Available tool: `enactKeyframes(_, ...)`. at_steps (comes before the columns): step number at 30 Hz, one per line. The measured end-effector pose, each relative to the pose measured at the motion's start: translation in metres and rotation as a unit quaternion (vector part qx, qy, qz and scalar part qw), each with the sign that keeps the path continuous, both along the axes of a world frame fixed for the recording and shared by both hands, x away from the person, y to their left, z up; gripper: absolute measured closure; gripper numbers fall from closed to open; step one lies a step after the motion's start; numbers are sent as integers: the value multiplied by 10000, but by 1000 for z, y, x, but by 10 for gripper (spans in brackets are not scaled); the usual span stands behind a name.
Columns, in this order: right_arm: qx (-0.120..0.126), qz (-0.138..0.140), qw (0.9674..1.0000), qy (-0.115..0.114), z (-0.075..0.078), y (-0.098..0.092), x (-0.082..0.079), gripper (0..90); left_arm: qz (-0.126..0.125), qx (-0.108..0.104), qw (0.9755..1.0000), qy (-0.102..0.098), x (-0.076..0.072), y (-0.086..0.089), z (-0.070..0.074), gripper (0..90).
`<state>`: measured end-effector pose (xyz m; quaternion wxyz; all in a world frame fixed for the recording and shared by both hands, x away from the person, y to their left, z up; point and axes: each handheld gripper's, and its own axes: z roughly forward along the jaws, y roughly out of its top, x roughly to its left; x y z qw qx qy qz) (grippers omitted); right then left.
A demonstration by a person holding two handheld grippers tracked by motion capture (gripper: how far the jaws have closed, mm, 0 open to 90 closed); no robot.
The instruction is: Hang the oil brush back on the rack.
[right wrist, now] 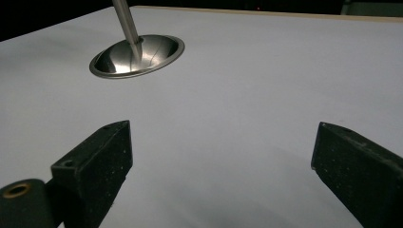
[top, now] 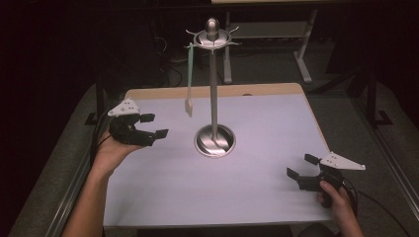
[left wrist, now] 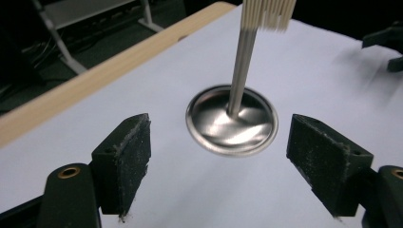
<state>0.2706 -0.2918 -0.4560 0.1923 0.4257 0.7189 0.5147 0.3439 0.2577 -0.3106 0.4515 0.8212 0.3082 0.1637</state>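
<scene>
A: Hanging from 1 hook of the metal stand (top: 214,89) is a pale green utensil (top: 189,79), a long handle with a small whitish head at the bottom, clear of the table (top: 257,197). It touches nothing but the hook, as far as the high view shows.

B: Stand itself?

A: Thin pole, round dished base (left wrist: 231,119) mid-table, knob and hook ring on top. Tall and narrow, so a knock would tip it, I judge.

B: Tongs?

A: Left gripper (top: 150,126) sits left of the stand, jaws apart, nothing between them. Right gripper (top: 302,167) rests near the front right corner, jaws apart too, empty.

B: Risks?

A: 3, all guesses. The left gripper is nearest; a sideways brush on the handle would set the utensil swinging or lift it off the hook. A bump on the pole would rock the stand. And the left gripper view is smeared around the pole, so the depth of the hook is hard to read; a reach could miss.

B: Right side?

A: Well apart from everything. Little hazard there.
</scene>
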Motion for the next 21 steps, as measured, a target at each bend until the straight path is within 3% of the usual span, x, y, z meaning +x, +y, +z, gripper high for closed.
enactKeyframes(2, -8, -3, 10000, -1, 0, 0, 0, 58, 85, -108, 9999, 53, -4, 4, -9, 221)
enactKeyframes(5, -10, -10, 10000, -3, 0, 0, 0, 58, 116, -26, 9999, 51, -11, 9, -22, 217)
enactKeyframes(15, -29, -33, 10000, 7, 0, 1, -1, 58, 382, -209, 9989, 168, -33, 24, -59, 172)
enactKeyframes(21, -36, -51, 10000, -26, 0, 1, -1, 58, 517, -139, 9980, 325, -44, 28, -81, 133)
